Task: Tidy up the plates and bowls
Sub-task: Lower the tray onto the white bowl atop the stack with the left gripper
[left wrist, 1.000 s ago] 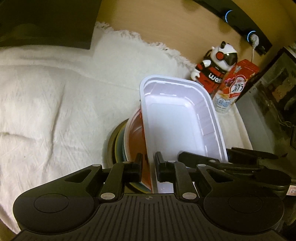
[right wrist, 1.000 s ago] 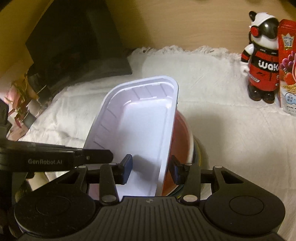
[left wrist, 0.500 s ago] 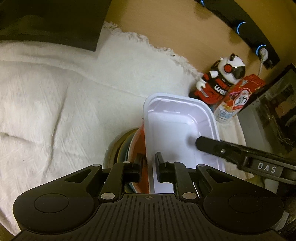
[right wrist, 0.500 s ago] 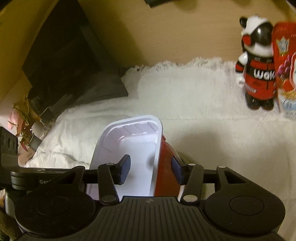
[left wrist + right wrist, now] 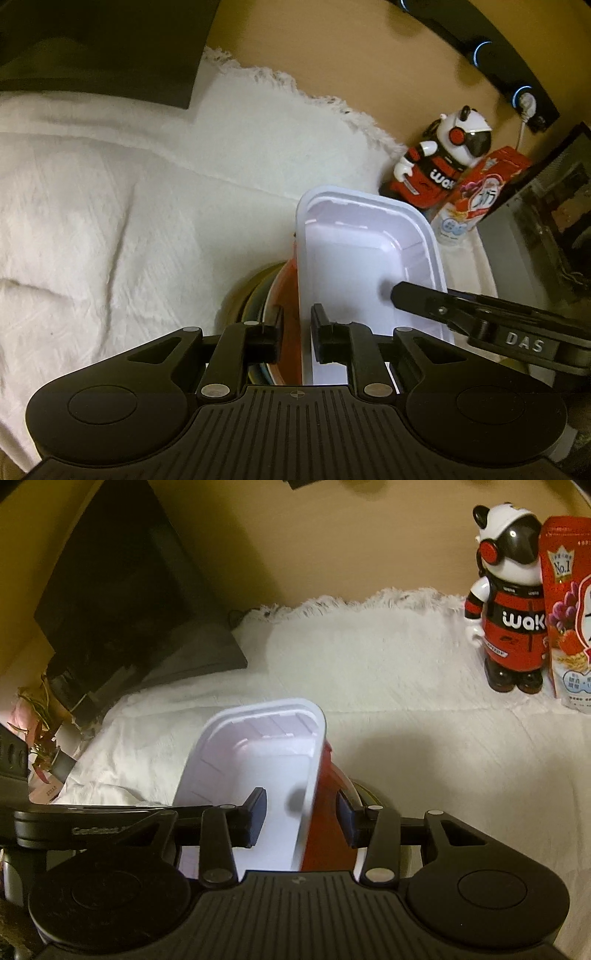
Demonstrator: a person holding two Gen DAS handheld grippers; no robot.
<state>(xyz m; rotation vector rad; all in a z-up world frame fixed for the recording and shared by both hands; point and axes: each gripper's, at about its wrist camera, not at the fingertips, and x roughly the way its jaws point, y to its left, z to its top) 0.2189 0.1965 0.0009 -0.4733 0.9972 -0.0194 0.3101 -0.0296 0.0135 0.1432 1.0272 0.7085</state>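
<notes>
Your two grippers meet at a white tray sitting on stacked bowls.

Your left gripper (image 5: 297,334) has its fingers drawn close, pinching the tray's (image 5: 354,266) near left wall with the red bowl's (image 5: 286,295) rim alongside it. Your right gripper (image 5: 301,818) is spread wide, one finger inside the tray and the other outside, straddling the tray's right wall and the red bowl without visibly pressing them. The tray sits tilted in the red bowl, which nests on darker dishes (image 5: 251,295) on the white cloth (image 5: 110,221). Farther back, a toy figure (image 5: 508,602) stands just beside a red box (image 5: 567,609), both near the wall.
</notes>
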